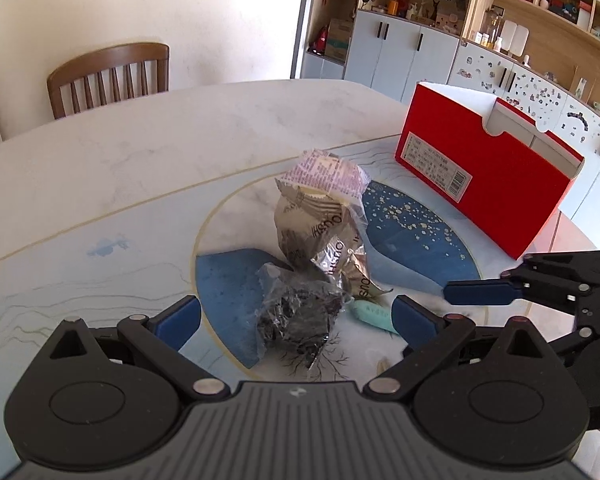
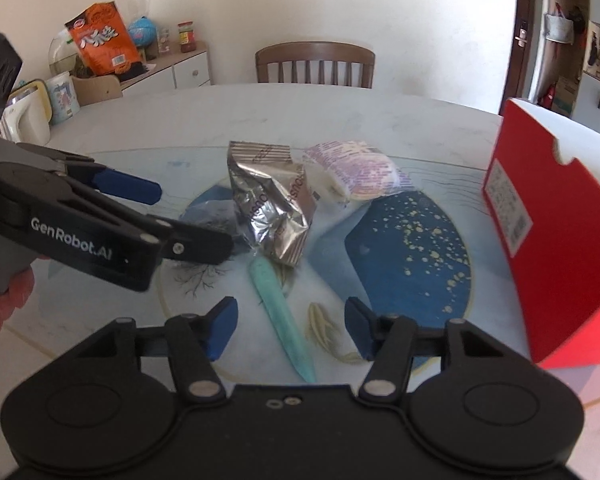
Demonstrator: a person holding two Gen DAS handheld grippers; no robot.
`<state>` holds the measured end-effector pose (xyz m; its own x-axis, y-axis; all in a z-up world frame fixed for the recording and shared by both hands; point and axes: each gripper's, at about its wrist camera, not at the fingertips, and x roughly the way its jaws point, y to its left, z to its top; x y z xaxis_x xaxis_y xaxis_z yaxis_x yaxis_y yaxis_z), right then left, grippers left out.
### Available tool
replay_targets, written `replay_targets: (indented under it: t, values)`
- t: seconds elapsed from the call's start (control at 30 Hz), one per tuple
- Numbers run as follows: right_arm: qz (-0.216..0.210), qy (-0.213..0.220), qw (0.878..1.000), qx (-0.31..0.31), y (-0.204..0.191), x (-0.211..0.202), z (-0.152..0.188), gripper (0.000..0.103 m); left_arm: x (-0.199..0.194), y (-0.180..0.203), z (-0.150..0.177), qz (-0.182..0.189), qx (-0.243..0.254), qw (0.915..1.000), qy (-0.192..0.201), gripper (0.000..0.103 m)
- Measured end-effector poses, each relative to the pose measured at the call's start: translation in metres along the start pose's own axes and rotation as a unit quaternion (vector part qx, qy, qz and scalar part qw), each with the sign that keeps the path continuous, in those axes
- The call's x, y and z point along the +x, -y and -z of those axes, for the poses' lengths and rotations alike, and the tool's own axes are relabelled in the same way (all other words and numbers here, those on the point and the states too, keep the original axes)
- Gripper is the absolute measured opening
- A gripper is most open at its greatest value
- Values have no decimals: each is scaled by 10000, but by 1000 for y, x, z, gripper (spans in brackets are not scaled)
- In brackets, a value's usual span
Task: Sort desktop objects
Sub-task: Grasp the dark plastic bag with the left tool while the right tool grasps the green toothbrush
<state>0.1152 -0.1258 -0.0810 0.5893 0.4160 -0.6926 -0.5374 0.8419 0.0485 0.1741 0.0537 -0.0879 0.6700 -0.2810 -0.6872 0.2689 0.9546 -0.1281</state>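
**A:** What lies on the counter [image 2: 148,120], and how will each piece handle?

**B:** A loose heap at the centre of the blue medallion: a crumpled silver foil wrapper [image 2: 270,210], a dark plastic packet [image 1: 300,316] touching it on the near side, and a pale printed pouch [image 2: 352,174] behind. All look light, soft and crinkly; foil is likely slippery and will deform under pressure. A mint-green stick [image 2: 278,312] lies apart from the heap, nearer the cameras; it appears stiff and slim, best taken across its middle. The red box [image 1: 488,184] stands open to the right, probably the destination.

**A:** Where should the packets be gripped?

**B:** At a bunched fold or a sealed edge, where the film gives the pads purchase.

**A:** State of the tongs?

**B:** The left tongs [image 1: 296,320] stand wide and released, with the dark packet between the pads; no contact is evident. The right tongs [image 2: 290,326] are partly open and empty, straddling the green stick without pressing it.
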Motion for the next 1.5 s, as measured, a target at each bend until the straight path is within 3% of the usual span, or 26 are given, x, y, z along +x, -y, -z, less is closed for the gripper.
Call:
replay_targets:
  t: [0.37, 0.57, 0.63, 0.8, 0.93, 1.07, 1.5]
  values:
    - [-159, 74, 9994, -297, -3, 15, -4, 43, 14, -3, 1, -2, -48, 10000, -50, 95]
    - [-132, 198, 9993, -298, -4, 17, -3, 30, 18, -3, 1, -1, -91, 9999, -75, 88]
    - [-160, 224, 9991, -335, -5, 16, -2, 15, 20, -1, 2, -4, -41, 9999, -95, 81]
    - [-166, 236, 9987, -410, -6, 15, -2, 12, 20, 2, 1, -65, 106, 9999, -87, 67]
    - [-106, 228, 9987, -452, -8, 14, -2, 11, 19, 5, 1, -82, 234, 9996, -121, 48]
    - [-112, 197, 9992, -341, -5, 12, -1, 11, 16, 4, 2, -83, 233, 9996, -165, 37]
    - [61, 296, 9995, -112, 4, -4, 1, 11, -2, 12, 4, -30, 123, 9999, -106, 34]
